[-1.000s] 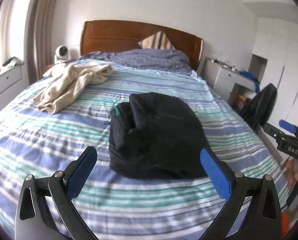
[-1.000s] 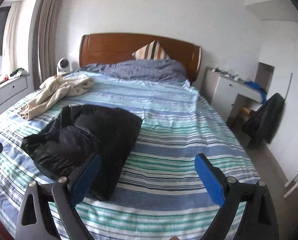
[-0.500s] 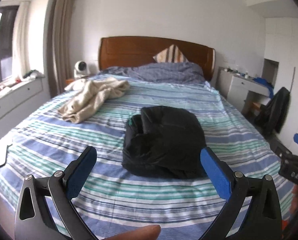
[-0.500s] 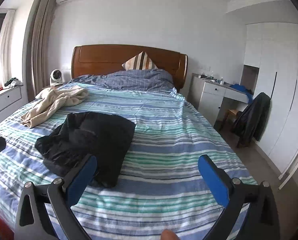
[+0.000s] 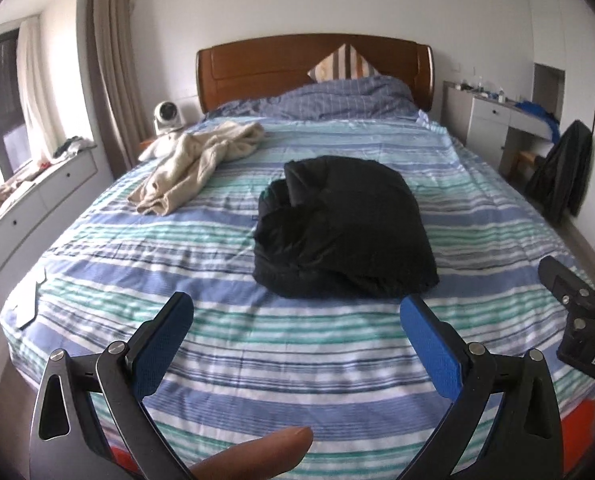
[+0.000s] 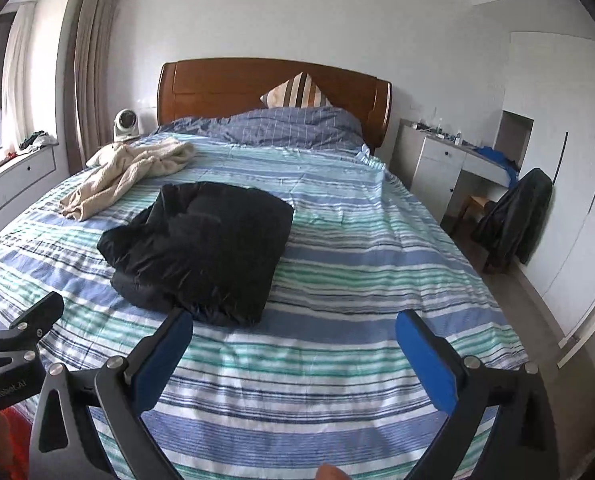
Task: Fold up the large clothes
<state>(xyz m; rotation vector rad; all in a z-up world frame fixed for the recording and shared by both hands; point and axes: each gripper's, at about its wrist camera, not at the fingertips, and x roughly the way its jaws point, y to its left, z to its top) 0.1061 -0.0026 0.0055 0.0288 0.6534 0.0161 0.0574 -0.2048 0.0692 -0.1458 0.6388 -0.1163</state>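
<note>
A black jacket (image 5: 343, 224) lies folded into a compact bundle in the middle of the striped bed (image 5: 217, 352); it also shows in the right wrist view (image 6: 201, 248). My left gripper (image 5: 297, 320) is open and empty, held above the bed's foot, short of the jacket. My right gripper (image 6: 295, 338) is open and empty, to the right of the jacket's near corner. The right gripper's body shows at the right edge of the left wrist view (image 5: 585, 320).
A crumpled beige garment (image 5: 195, 162) lies at the far left of the bed. A blue duvet (image 5: 337, 98) and striped pillow (image 5: 343, 64) sit by the wooden headboard. A white desk (image 6: 449, 168) and a chair with a dark coat (image 6: 513, 216) stand right.
Both grippers have pulled back and up from the jacket toward the foot of the bed. The jacket has not moved.
</note>
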